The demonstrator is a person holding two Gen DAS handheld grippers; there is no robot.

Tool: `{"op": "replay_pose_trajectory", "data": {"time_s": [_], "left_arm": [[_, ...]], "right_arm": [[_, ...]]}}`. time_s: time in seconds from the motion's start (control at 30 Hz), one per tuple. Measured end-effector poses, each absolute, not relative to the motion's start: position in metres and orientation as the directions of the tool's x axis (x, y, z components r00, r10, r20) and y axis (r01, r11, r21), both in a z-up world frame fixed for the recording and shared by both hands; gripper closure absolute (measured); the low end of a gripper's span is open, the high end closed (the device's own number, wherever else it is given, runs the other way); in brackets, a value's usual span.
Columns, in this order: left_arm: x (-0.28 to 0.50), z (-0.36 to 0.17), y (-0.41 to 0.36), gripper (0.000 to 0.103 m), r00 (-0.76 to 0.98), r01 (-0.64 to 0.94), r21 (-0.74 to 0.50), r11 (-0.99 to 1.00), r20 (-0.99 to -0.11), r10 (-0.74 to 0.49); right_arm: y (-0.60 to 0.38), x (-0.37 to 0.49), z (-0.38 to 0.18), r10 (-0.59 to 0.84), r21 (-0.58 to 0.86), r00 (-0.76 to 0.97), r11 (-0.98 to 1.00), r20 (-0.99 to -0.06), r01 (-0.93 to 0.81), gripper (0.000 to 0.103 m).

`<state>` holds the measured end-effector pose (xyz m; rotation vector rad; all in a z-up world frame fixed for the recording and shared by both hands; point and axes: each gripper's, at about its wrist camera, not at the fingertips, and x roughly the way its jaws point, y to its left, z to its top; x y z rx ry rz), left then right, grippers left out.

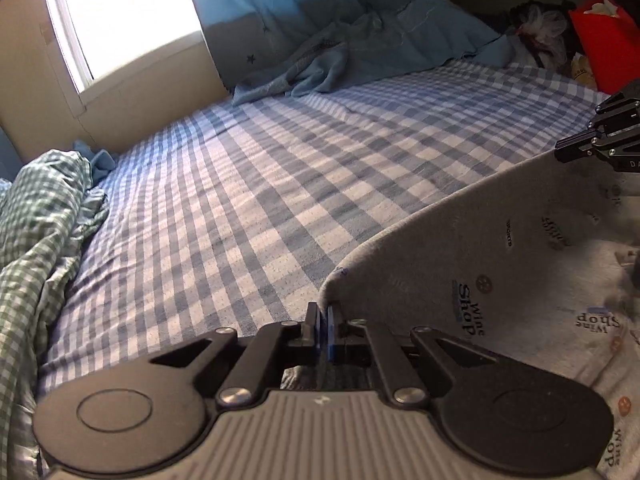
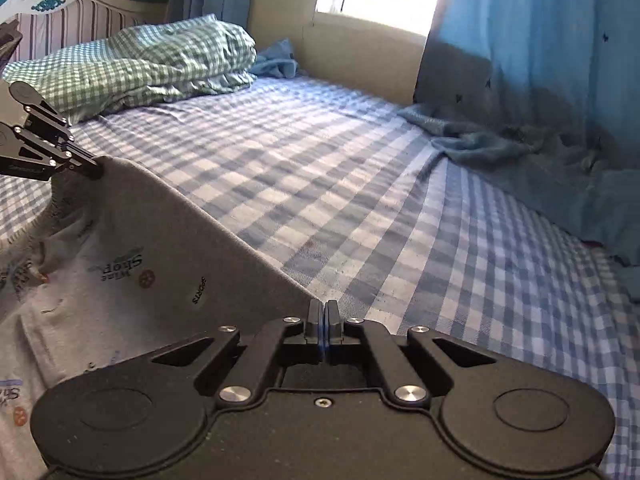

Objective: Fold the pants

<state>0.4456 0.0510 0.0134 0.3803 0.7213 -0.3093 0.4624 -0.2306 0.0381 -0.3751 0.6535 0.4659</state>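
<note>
The grey pants (image 1: 520,264) with small "Wine Shop" prints are held up by one edge, stretched between my two grippers above the blue checked bed. My left gripper (image 1: 323,312) is shut on one corner of that edge. My right gripper (image 2: 322,312) is shut on the other corner. The pants (image 2: 152,248) hang down to the left in the right wrist view. The left gripper (image 2: 94,166) shows at the far left there, clamped on the cloth. The right gripper (image 1: 560,148) shows at the right edge of the left wrist view, also on the cloth.
The bed sheet (image 1: 260,184) is blue and white checked. A green checked pillow (image 2: 132,64) lies at the headboard. A blue curtain (image 2: 540,80) hangs by the window, its hem bunched on the bed. A red bag (image 1: 604,44) stands beyond the bed.
</note>
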Motion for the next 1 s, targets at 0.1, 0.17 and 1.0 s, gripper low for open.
{"op": "replay_pose_trajectory", "data": {"time_s": [0.1, 0.17, 1.0], "left_arm": [[0.409, 0.028, 0.055, 0.101, 0.751, 0.424, 0.231, 0.876, -0.631, -0.197], [0.379, 0.036, 0.058, 0.101, 0.775, 0.446, 0.244, 0.861, -0.586, -0.235], [0.176, -0.027, 0.049, 0.101, 0.784, 0.557, 0.394, 0.731, -0.539, -0.307]], "right_arm": [[-0.236, 0.411, 0.061, 0.302, -0.235, 0.744, 0.821, -0.597, -0.521, 0.103], [-0.240, 0.375, 0.073, 0.306, -0.260, 0.765, 0.814, -0.567, -0.519, 0.103], [-0.217, 0.122, 0.008, 0.195, -0.436, 0.847, 0.787, -0.495, -0.436, 0.103]]}}
